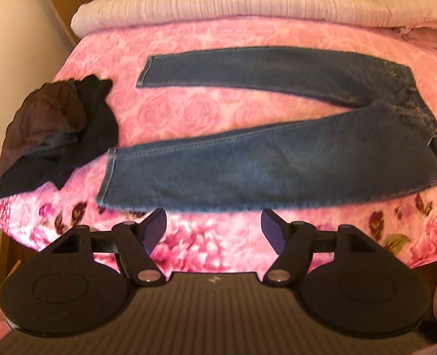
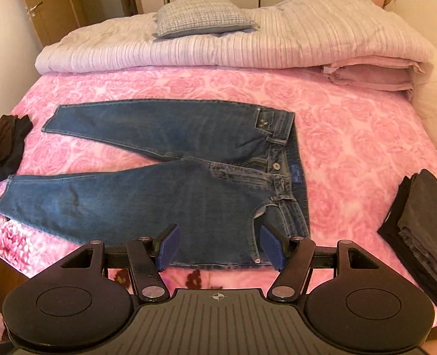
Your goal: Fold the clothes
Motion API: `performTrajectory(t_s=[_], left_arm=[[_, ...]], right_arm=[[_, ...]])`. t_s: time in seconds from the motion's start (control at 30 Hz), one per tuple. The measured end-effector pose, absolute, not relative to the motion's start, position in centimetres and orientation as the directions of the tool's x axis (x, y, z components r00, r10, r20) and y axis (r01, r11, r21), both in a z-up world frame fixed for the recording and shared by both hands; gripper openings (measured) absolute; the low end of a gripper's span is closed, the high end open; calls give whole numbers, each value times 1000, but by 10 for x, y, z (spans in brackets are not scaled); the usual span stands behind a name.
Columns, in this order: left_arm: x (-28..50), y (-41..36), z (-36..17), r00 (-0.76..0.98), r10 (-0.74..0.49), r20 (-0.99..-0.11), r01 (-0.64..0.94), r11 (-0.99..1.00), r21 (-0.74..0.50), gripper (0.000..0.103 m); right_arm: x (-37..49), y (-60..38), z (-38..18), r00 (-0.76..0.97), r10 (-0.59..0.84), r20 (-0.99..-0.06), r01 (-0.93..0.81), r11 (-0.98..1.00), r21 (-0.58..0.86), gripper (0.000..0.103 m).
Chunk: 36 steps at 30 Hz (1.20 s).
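A pair of blue jeans (image 2: pixel 165 183) lies flat on the pink rose bedspread (image 2: pixel 351 148), legs spread to the left, waistband to the right. It also shows in the left wrist view (image 1: pixel 262 159). My left gripper (image 1: pixel 214 227) is open and empty, just short of the near leg's lower edge. My right gripper (image 2: pixel 218 245) is open and empty, over the near edge of the jeans by the hip, jaws wide apart.
A crumpled dark garment pile (image 1: pixel 56 130) lies at the bed's left edge, also in the right wrist view (image 2: pixel 2 148). A folded dark garment (image 2: pixel 425 233) lies at the right. A folded white quilt (image 2: pixel 248 47) and a grey pillow (image 2: pixel 203 17) are at the back.
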State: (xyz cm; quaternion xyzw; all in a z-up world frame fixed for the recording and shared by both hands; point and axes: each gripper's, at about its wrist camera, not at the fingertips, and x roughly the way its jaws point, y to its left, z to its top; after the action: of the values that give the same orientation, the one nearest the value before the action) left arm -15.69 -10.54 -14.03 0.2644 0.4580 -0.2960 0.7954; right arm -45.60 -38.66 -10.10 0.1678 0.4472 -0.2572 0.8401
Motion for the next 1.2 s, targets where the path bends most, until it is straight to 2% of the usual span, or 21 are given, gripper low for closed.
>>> performTrajectory(t_s=[0.4, 1.2], left_arm=[[-176, -134, -131, 395, -290, -872, 765, 629, 138, 67], [-168, -96, -134, 426, -229, -875, 719, 673, 174, 67]], right_arm=[[-457, -379, -85, 465, -297, -834, 578, 815, 31, 64], [-428, -368, -96, 473, -253, -844, 522, 852, 38, 64]])
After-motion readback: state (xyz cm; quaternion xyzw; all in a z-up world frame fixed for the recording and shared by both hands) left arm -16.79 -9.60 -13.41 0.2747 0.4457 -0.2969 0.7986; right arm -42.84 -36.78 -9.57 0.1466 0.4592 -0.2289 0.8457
